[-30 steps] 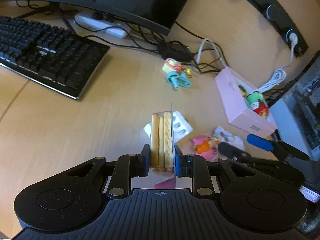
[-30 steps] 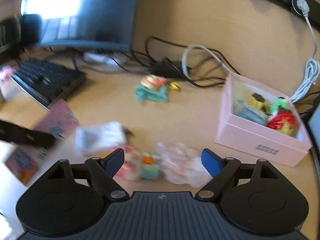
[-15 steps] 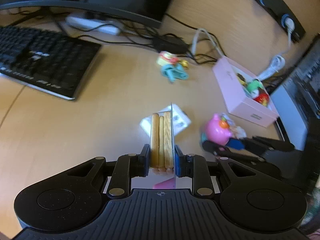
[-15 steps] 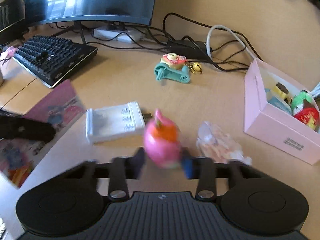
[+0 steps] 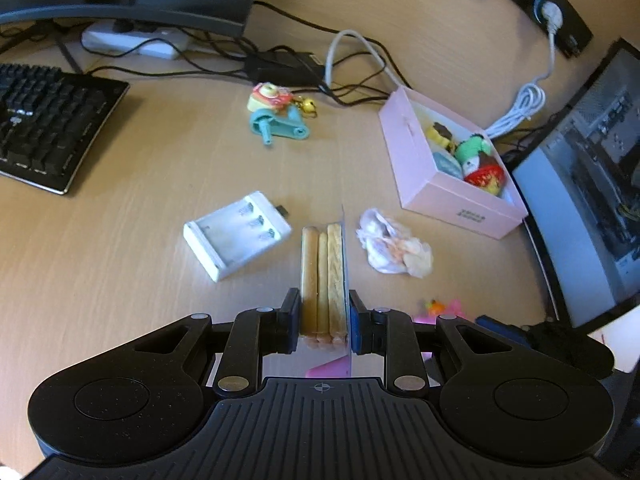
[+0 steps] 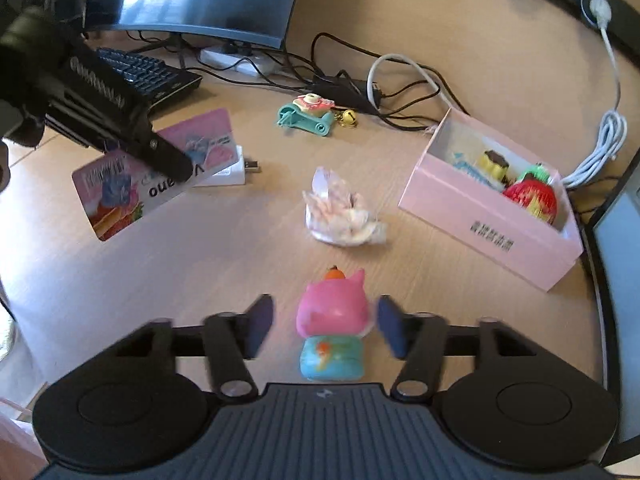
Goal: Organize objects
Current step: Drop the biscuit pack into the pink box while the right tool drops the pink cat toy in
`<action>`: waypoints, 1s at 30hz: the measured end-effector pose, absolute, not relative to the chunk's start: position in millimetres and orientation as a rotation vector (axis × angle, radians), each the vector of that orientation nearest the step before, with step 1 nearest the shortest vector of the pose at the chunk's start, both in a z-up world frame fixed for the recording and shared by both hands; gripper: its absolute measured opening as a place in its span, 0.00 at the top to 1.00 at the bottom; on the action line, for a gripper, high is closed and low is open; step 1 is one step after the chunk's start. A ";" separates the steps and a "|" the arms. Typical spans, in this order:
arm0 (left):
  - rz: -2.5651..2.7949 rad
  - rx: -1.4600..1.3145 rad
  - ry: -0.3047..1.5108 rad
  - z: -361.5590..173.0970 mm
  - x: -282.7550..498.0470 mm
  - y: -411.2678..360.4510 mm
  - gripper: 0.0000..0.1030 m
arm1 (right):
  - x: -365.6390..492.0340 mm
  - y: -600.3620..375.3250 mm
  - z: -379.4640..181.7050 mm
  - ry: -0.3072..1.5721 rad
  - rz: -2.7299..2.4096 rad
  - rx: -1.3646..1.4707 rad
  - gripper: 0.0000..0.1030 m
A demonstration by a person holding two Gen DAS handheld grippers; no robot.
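Moved: the pink toy figure [image 6: 334, 312], clenched and blurred between the right jaws half a second ago, now sits on the bench [image 6: 200, 272] with a gap on each side; a second ago it lay farther ahead of wide jaws.
Right gripper [image 6: 326, 326]: jaws opening, pads clear of the toy that stands between them, so it is released.
Toy figure: pink body, orange tuft, blue base, at the near middle of the right wrist view; only a pink and orange scrap shows in the left wrist view.
Left gripper [image 5: 324, 322]: jaws clenched on a clear pack of biscuit sticks [image 5: 323, 276], held edge-up above the bench; from the right wrist view the pack's printed pink card faces the camera at far left.
Pink box [image 6: 492, 216]: open, at right, holding a strawberry toy [image 6: 532, 198] and other small items.
Crumpled wrapper [image 6: 342, 216]: between the toy figure and the box.
White battery charger [image 5: 238, 240]: left of the biscuit pack.
Teal toy [image 5: 278, 120]: far centre, near the cables.
Keyboard [image 5: 44, 120]: far left.
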State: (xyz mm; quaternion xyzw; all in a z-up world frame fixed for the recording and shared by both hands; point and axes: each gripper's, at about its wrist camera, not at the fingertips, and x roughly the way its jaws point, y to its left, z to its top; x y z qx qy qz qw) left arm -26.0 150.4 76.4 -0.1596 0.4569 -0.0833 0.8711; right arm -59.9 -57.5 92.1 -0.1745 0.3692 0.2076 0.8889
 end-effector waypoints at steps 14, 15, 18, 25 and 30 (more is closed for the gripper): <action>-0.239 -0.337 0.994 83.0 -11.8 100.3 0.74 | -20.1 -105.9 74.8 0.782 0.384 -0.243 0.57; -0.258 -0.333 0.980 89.3 -1.4 93.3 0.74 | -22.2 -113.9 80.2 0.769 0.387 -0.233 0.57; -0.306 -0.265 0.888 115.3 39.6 63.0 0.74 | -26.5 -139.3 96.0 0.736 0.384 -0.197 0.57; -0.291 -0.261 0.791 125.5 159.1 1.1 0.74 | -23.7 -187.1 118.1 0.658 0.366 -0.132 0.57; -0.190 -0.251 0.788 99.2 198.3 -14.5 0.75 | -9.1 -197.0 107.0 0.669 0.347 -0.106 0.57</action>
